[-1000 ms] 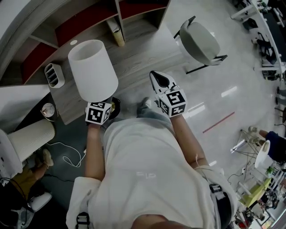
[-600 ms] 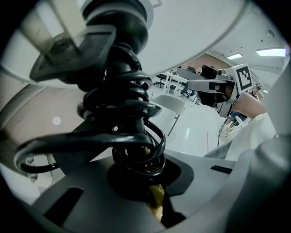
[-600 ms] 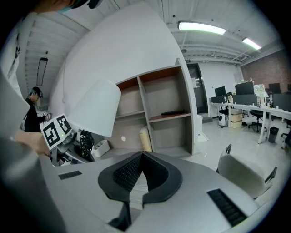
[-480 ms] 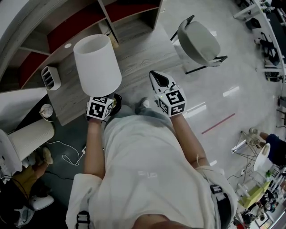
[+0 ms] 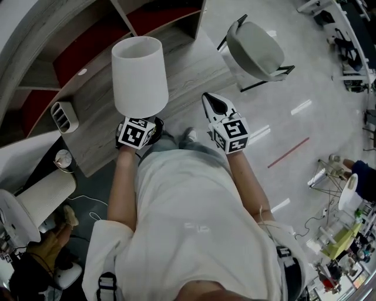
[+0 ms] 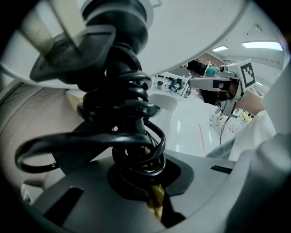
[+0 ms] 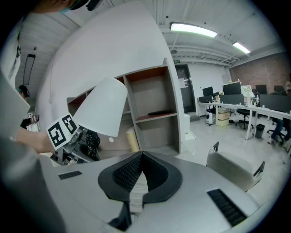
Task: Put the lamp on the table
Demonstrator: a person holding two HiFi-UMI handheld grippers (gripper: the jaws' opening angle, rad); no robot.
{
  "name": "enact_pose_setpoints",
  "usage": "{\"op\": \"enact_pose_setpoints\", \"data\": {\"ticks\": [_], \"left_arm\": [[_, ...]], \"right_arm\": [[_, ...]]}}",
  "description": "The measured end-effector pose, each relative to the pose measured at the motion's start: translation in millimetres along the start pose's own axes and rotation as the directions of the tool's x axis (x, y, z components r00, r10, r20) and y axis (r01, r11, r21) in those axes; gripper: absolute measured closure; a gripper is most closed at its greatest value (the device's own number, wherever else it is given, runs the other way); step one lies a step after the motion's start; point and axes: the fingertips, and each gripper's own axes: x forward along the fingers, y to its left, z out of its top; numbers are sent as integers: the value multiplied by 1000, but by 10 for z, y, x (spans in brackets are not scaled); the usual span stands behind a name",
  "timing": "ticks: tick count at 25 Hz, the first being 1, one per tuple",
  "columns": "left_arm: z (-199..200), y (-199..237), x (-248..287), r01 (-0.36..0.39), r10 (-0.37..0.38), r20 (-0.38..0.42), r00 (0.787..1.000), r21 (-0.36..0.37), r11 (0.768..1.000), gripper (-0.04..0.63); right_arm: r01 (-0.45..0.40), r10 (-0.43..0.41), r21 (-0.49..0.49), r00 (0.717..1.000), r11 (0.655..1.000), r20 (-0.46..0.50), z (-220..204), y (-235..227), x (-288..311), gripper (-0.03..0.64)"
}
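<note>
The lamp has a white shade (image 5: pixel 140 76), and a black cord (image 6: pixel 127 113) is coiled round its brass stem (image 6: pixel 156 200). My left gripper (image 5: pixel 136 133) is shut on that stem just under the shade and holds the lamp upright above the near edge of the wooden table (image 5: pixel 194 64). In the left gripper view the shade's underside (image 6: pixel 191 32) fills the top. My right gripper (image 5: pixel 216 107) hangs to the right of the lamp with its jaws shut on nothing. From the right gripper view (image 7: pixel 140 159) the shade (image 7: pixel 102 107) and the left gripper's marker cube (image 7: pixel 61 129) show at left.
A grey chair (image 5: pixel 257 52) stands beyond the right gripper. An open shelf unit (image 5: pixel 164 17) backs the table. A small white slotted rack (image 5: pixel 63 116) and a round item (image 5: pixel 61 159) sit on the table's left part. A white cylinder (image 5: pixel 44 191) lies lower left.
The left gripper has carried the lamp to the right and farther over the table. The right gripper has stayed about where it was, still shut.
</note>
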Motion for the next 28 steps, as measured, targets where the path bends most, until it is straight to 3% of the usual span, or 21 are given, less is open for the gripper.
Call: {"op": "enact_pose_setpoints", "data": {"ticks": [9,13,16,21,28], "left_arm": [[204,285,301,123,-118,-38,992,173,977,560],[189,342,512,193,-181,-72,981,239,952,560],[339,437,565,201,-187,-74,980,295,934,560],[470,482,749,265,-256,-74,964,374,889,560],[569,537,918,281,-266,-96,959,445,850,560]], "right_arm": [[167,-168,67,986,984,12,59,-116,93,589],[235,-237,88,971,968,10,61,-154,73,589],[283,-285,100,959,954,2,58,-178,37,589],[368,-368,118,930,922,-24,-26,-199,-86,589],[455,-452,140,890,879,-54,-118,-224,-278,589]]}}
